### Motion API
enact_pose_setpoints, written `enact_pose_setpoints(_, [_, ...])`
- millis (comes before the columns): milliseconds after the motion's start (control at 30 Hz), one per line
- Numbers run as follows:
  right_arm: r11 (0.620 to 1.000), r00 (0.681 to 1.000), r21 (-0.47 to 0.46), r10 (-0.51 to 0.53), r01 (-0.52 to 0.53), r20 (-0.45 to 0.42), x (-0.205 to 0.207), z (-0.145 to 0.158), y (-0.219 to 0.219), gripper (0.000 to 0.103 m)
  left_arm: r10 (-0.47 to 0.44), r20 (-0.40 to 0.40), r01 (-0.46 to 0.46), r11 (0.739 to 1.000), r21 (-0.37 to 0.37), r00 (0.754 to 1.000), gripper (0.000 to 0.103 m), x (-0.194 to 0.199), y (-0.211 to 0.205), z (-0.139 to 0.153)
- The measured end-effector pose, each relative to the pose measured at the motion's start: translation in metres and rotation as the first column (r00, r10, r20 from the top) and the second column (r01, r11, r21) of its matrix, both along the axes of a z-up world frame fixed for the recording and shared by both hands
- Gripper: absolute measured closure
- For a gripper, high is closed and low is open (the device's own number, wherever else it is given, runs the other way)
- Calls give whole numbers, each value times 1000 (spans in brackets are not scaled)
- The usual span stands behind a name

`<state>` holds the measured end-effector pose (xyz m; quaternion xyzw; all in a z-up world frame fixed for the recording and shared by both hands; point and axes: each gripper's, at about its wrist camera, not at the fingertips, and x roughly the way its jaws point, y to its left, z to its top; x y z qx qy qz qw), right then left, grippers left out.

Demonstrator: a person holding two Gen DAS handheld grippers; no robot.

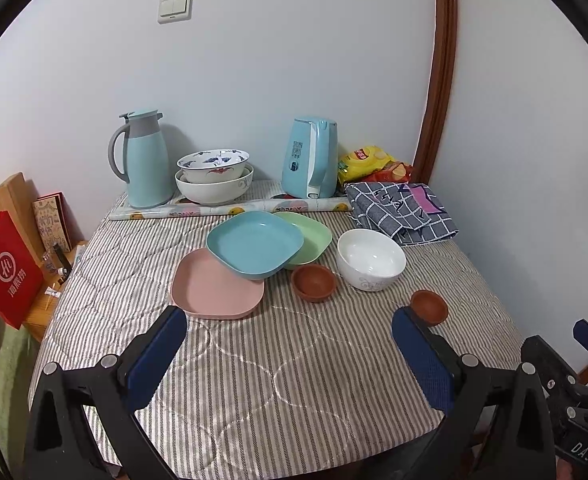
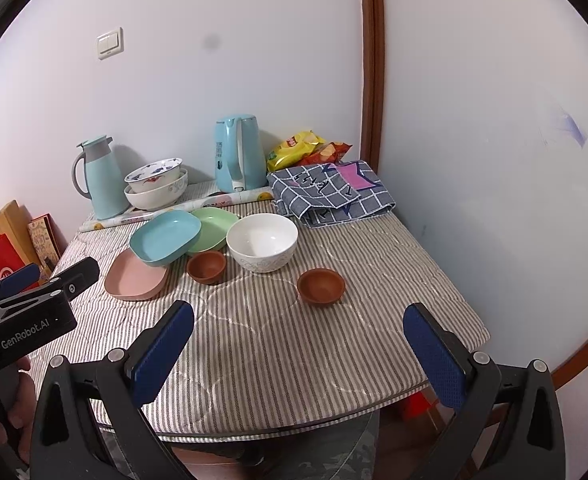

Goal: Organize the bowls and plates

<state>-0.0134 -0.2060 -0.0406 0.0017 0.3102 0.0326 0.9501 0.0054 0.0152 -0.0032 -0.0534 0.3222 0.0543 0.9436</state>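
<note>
While both tools gape (empty), three plates [image 1: 254, 248], two brown bowls [image 1: 314, 282].

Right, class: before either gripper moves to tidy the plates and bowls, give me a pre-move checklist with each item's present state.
1. Left gripper open and holding nothing: ok.
2. Right gripper open and holding nothing: ok.
3. Near brown bowl upright, standing apart from other dishes: ok.
4. Blue plate lying flat: not ok, it leans on the pink plate and green plate.
5. White bowl holding nothing: ok.
6. Plates free of cracks: cannot tell.
</note>
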Motion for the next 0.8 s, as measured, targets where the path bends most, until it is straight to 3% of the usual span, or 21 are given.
enact_pose_setpoints(800, [1000,1000,-1,-10,10,11,-1,-5,-5,0,-19,2,19,1000,14,1000,0,-1,-8,-2])
